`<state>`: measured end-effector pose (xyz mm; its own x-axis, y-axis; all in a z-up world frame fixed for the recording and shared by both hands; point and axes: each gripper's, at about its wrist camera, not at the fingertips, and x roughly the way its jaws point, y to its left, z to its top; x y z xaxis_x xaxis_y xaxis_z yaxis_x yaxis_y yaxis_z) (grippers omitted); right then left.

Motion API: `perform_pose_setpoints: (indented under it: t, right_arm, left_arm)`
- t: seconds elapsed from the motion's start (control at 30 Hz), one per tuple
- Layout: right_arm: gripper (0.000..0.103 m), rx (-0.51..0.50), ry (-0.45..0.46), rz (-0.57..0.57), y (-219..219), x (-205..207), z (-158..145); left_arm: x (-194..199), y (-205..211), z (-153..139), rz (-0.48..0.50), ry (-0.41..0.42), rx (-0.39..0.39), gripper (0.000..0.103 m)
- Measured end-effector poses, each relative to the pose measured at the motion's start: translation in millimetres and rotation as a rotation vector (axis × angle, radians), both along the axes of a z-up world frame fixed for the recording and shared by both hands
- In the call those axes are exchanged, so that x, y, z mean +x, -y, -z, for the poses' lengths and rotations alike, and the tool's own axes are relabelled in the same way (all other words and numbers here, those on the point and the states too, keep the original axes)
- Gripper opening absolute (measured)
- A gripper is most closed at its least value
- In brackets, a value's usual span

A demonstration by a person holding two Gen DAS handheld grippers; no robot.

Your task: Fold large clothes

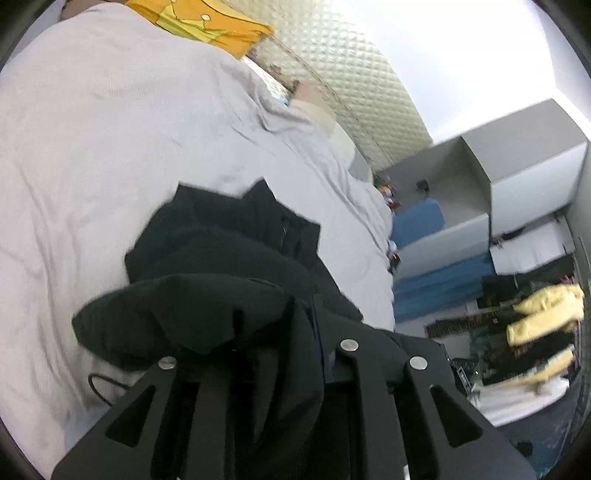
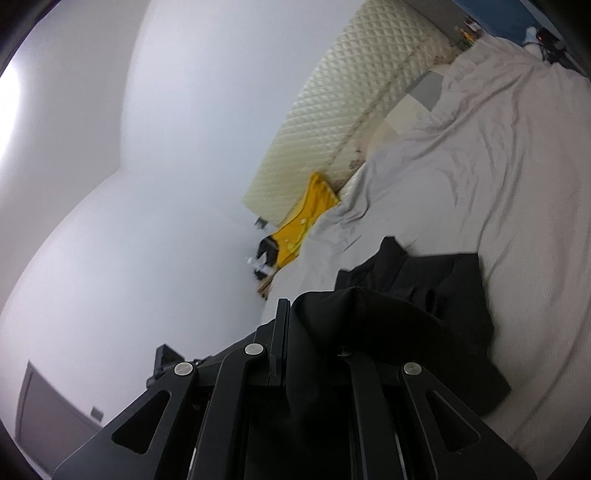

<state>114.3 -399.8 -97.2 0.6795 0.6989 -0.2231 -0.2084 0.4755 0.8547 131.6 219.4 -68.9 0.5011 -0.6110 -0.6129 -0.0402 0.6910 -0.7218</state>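
- Left gripper (image 1: 295,306): bottom centre of left view. Black garment (image 1: 221,258) is bunched over and between the fingers, so the tips are mostly hidden. Jaws look nearly closed w/ cloth pinched in them.
- Garment in left view: spreads from the gripper up to mid-frame and lies on the sheet (image 1: 110,147). Collar-like points at its top edge. A fold hangs lower left of the fingers.
- Right gripper (image 2: 291,332): bottom centre of right view. Left finger (image 2: 282,332) shows as a thin upright bar; the other is covered by cloth. Jaws close together, garment (image 2: 424,295) gripped at its edge.
- Garment in right view: runs from the gripper to centre right, crumpled, on the sheet (image 2: 498,166). Edges blurred.
- Sheet: pale grey, wrinkled; fills the left and centre of left view and the right side of right view.
- Yellow cloth (image 1: 207,22) at top of left view, at the sheet's far edge; in right view (image 2: 306,221) it sits mid-frame beside the headboard (image 2: 351,110).
- Headboard: cream, quilted; top centre in both views.
- Shelves (image 1: 517,177), grey, at right of left view, w/ blue items; clothes pile (image 1: 535,321) lower right, partly yellow.
- Thin black cable (image 1: 99,387) on the sheet, lower left of left view.
- Wall (image 2: 129,184): plain white, left half of right view.
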Motion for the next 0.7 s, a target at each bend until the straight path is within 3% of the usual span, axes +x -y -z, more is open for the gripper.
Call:
perform_pose_setpoints:
  t: [0.23, 0.47, 0.7]
  right_arm:
    - [0.006, 0.020, -0.167, 0.094, 2.9, 84.9, 31.1]
    - [0.006, -0.017, -0.312, 0.129, 2.6, 136.1, 75.3]
    - [0.005, -0.066, -0.415, 0.123, -6.6, 174.3, 118.6]
  left_arm:
    - [64.3, 6.5, 7.6, -0.104, -0.005, 0.112, 0.022]
    - [112.5, 22.1, 31.4, -0.150, -0.061, 0.256, 0.029]
    - [148.5, 32.8, 72.6, -0.169, -0.144, 0.334, 0.032]
